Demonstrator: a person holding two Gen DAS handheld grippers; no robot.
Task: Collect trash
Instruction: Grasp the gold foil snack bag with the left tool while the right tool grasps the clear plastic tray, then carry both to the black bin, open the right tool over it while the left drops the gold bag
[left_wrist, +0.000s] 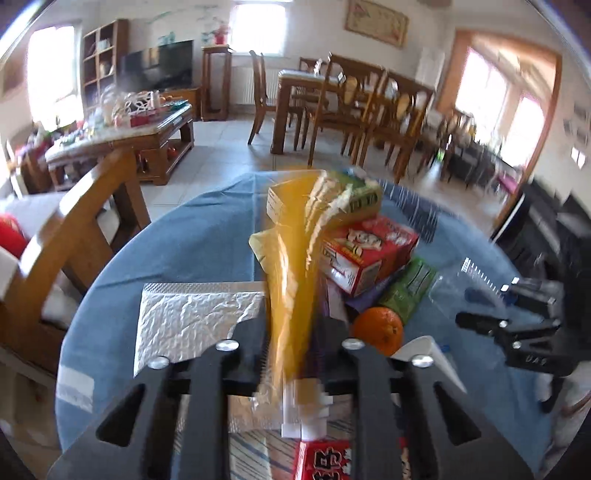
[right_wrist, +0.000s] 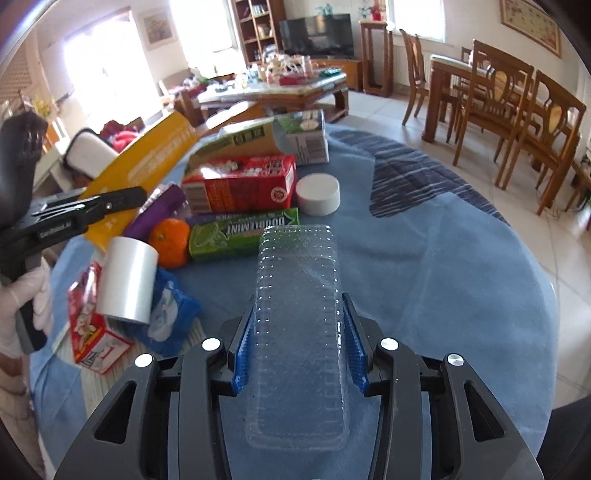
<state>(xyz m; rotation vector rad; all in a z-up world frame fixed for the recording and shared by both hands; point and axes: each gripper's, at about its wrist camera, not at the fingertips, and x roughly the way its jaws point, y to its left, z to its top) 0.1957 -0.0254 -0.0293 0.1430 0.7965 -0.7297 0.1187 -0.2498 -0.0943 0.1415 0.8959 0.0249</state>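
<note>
1. Now your left gripper (left_wrist: 291, 332) is clamped on a flat yellow package (left_wrist: 291, 266); it stands up between the pads, its far end lifted over the blue tablecloth (left_wrist: 192, 240).
2. You will want a clean lift next, I judge: the package leans against the red carton (right_wrist: 240, 182) and the other boxes, so draw it away without dragging them.
3. Further right, your right gripper (right_wrist: 299, 343) has its blue pads (right_wrist: 245, 343) pressed on the sides of a clear plastic tray (right_wrist: 299, 314) that lies flat on the cloth, apart from the pile.
4. Thin plastic will likely buckle, so raise it gently and carry both pieces to wherever the trash goes; no bin shows in either view.
5. Readable writing: "DOUBLEMINT" on the green gum pack (right_wrist: 243, 234), seen upside down. Print on the red carton is too small to read.
6. Still to collect: the white lid (right_wrist: 318, 194) and the silver roll (right_wrist: 127, 280). The orange (right_wrist: 170, 242) may not be trash.
</note>
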